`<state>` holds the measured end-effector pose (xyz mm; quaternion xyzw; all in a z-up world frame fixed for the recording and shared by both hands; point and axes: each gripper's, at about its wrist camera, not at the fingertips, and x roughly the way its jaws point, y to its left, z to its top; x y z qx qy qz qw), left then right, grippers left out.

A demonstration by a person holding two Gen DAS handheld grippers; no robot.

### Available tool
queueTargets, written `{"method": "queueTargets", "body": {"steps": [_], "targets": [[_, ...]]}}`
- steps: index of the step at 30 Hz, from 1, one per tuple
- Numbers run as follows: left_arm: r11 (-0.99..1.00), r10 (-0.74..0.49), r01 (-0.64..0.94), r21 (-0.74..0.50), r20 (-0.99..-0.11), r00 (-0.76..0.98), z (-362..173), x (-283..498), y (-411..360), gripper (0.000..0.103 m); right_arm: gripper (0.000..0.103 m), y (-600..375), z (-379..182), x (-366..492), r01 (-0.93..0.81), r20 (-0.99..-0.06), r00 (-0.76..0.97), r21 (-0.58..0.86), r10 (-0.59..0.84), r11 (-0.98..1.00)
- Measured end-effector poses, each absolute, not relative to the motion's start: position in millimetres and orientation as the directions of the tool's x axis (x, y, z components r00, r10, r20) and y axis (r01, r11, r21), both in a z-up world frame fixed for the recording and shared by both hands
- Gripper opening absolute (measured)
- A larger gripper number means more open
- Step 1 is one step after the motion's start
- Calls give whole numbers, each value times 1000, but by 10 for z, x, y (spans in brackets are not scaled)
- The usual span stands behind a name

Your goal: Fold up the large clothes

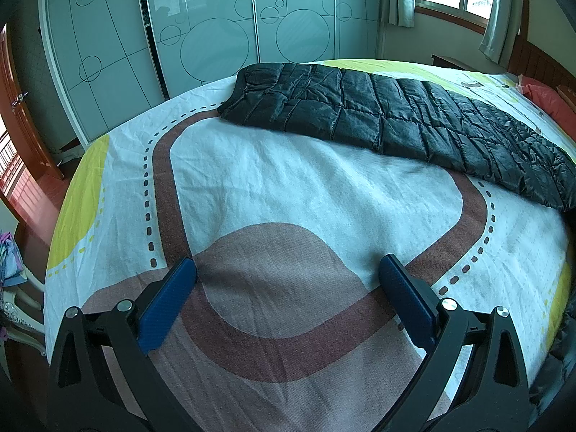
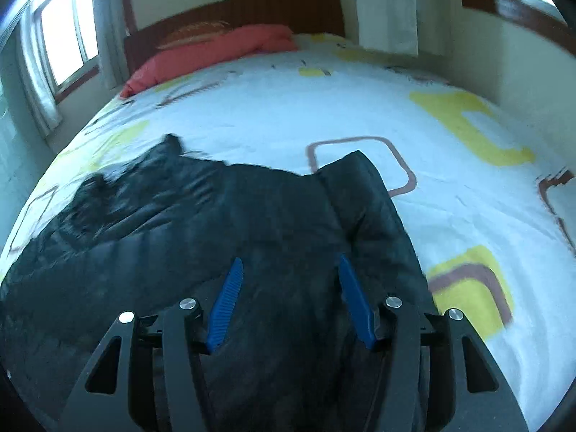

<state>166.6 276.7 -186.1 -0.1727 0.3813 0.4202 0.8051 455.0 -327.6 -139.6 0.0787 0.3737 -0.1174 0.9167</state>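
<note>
1. The black jacket point(image 2: 223, 237) is lying on the bed point(image 2: 414, 136), folded lengthwise into a long quilted strip; in the left view it is stretching across the far right of the sheet.
2. The right claw point(image 2: 288, 270) is hovering over the jacket's near end, jaws half spread, pinching nothing.
3. The left claw point(image 1: 288, 280) is hanging wide spread over bare sheet, well apart from the jacket point(image 1: 396, 122).
4. Risk: the slick padded shell is likely sliding or springing open, so the raised fold point(image 2: 363, 194) on the right may be undoing itself.
5. Risk: a pinch may be catching only the top layer, or the sheet beneath.
6. A red pillow point(image 2: 212, 54) is lying at the far headboard; nothing is standing in the way.
</note>
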Motion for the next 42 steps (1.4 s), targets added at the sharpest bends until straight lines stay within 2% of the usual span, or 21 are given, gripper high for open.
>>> {"method": "queueTargets", "body": {"steps": [7,11,24,27,33,35,37,42], "targets": [[587,545,-808,42,-759,357,-1861,1665,2778,101,56,-2873,-1570,4089,247,-722,676,35,-147,968],[587,546,-808,43,-759,356,-1863,1667,2761,101,57,-2782,-1739,4140,250,-721,662,-41,-202,967],[593,495,-805,0,-789,364,-1836,1672,2874,101,58,-2746,-1779,4078,261,-708,672,-47,-217,964],[596,464,-801,-56,-791,400,-1794,1625,2943,101,58,-2750,-1778,4064,261,-706,675,-47,-217,964],[575,374,-762,-298,-732,569,-1710,1532,3323,101,58,-2751,-1777,4068,260,-705,675,-49,-218,964],[536,332,-731,-422,-691,642,-1732,1513,3579,101,58,-2744,-1777,4062,261,-702,676,-53,-222,964],[504,320,-712,-489,-660,680,-1760,1529,3773,101,58,-2750,-1778,4068,259,-703,676,-51,-219,964],[448,328,-692,-567,-615,716,-1801,1703,4079,101,58,-2749,-1778,4066,258,-703,677,-51,-219,965]]}}
